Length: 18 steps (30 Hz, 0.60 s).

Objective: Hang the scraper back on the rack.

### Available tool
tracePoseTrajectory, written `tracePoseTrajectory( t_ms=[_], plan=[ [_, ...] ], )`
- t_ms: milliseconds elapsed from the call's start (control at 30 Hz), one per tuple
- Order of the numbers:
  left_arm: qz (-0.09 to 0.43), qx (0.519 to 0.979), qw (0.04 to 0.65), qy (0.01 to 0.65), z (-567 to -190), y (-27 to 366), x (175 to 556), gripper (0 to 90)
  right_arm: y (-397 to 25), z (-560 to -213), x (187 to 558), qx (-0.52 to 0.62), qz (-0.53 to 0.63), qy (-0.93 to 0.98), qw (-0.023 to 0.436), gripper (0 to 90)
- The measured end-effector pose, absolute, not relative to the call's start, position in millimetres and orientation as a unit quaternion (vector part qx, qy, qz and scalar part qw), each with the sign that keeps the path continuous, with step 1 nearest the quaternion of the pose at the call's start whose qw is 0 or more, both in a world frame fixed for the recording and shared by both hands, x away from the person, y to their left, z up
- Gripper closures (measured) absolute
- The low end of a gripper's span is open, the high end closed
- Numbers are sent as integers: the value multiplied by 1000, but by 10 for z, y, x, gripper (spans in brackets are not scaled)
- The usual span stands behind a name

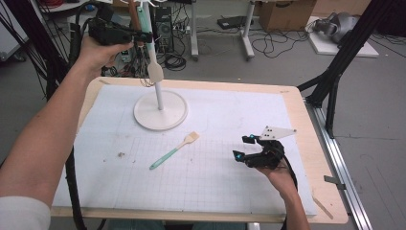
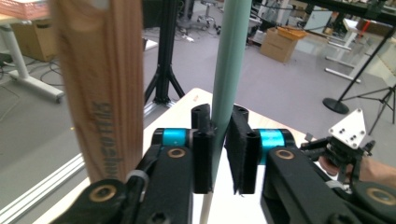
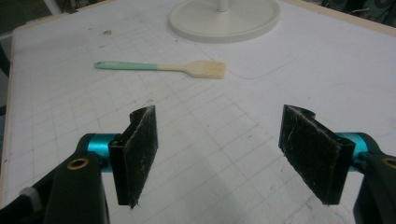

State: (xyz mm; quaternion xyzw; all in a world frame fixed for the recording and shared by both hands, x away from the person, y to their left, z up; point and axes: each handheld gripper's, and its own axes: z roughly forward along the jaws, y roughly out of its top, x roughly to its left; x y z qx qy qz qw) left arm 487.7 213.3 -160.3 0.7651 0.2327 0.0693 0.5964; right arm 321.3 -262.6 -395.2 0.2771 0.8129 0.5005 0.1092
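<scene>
A white stand with a round base and a thin pole rises at the back of the mat. High beside its top, my left gripper is shut on the teal handle of a hanging utensil. That utensil's pale wooden head dangles below. A brown wooden handle hangs close beside the jaws. A teal-handled brush lies flat on the mat, its pale head towards the stand. My right gripper rests low at the right with its pads wide apart and nothing between them.
A white gridded mat covers the wooden table. The stand's base lies beyond the brush. Black frame legs stand off the table's right side, and cables and boxes litter the floor behind.
</scene>
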Motion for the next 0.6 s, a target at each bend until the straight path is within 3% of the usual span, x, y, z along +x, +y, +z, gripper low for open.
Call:
tracePoseTrajectory(
  t_ms=[400, 600],
  plan=[
    [91, 775, 577, 241, -1565, 2118, 4784, 631, -2599, -3949, 3218, 271, 504, 813, 107, 276],
    [99, 773, 579, 238, -1558, 2134, 4719, 614, -2624, -3939, 3216, 272, 508, 810, 107, 276]
  ],
)
